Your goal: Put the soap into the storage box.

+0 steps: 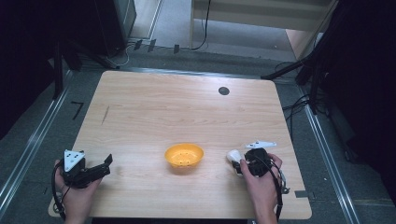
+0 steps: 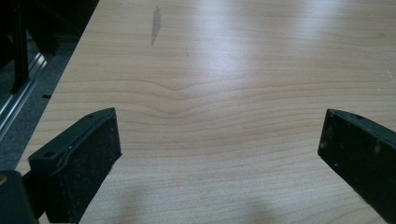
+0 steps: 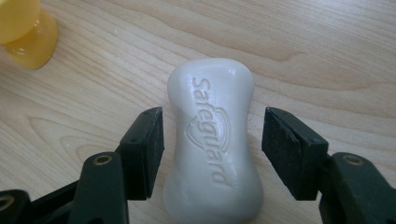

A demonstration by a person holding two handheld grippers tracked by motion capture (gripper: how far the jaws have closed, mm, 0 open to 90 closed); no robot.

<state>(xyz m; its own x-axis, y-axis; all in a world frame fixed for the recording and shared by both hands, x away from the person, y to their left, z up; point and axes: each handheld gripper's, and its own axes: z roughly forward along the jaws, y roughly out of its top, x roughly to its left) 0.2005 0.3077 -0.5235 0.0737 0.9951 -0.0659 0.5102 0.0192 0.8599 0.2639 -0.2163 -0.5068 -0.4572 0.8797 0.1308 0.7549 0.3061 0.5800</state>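
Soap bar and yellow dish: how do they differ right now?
The soap bar is white, solid and waisted, stamped "Safeguard"; the yellow dish is a hollow round bowl with holes in its bottom. The soap bar lies flat between the jaws of the open right gripper, with a gap showing on each side, while the yellow dish stands apart, with no gripper at it. The dish looks wider than the soap. Both rest on the wooden table.
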